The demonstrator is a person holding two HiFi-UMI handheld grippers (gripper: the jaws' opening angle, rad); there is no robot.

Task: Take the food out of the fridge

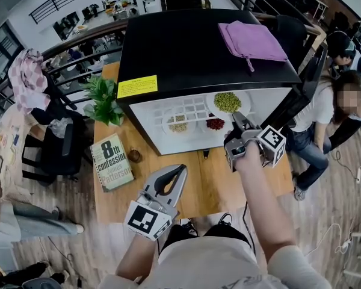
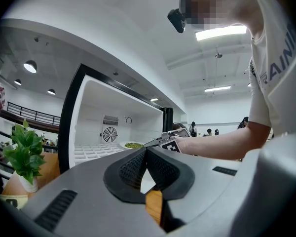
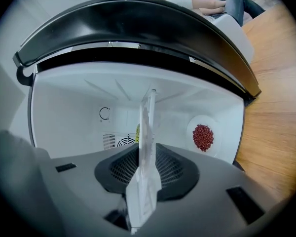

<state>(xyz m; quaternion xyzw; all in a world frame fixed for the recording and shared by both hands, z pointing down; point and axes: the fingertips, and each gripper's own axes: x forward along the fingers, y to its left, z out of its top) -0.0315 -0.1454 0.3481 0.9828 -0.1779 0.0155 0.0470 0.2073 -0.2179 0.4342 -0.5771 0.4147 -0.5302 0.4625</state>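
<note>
A black mini fridge [image 1: 186, 53] stands open on the wooden table [image 1: 204, 185]. On its white shelves are a plate of green beans [image 1: 227, 102], a plate of red beans [image 1: 215, 123] and a plate of pale food [image 1: 178, 124]. My right gripper [image 1: 239, 120] reaches into the opening. In the right gripper view the gripper [image 3: 147, 149] is shut on the rim of a white plate [image 3: 147, 117] seen edge-on, with green food showing just behind it; the red beans [image 3: 203, 137] lie further right. My left gripper [image 1: 182, 168] hovers over the near table, shut and empty [image 2: 146, 149].
A purple pouch [image 1: 251, 41] lies on the fridge top. A book [image 1: 111, 161], a small brown object [image 1: 134, 155] and a potted plant [image 1: 105, 98] sit left of the fridge. The fridge door [image 1: 307, 77] hangs open at right, with people [image 1: 343, 95] beyond it.
</note>
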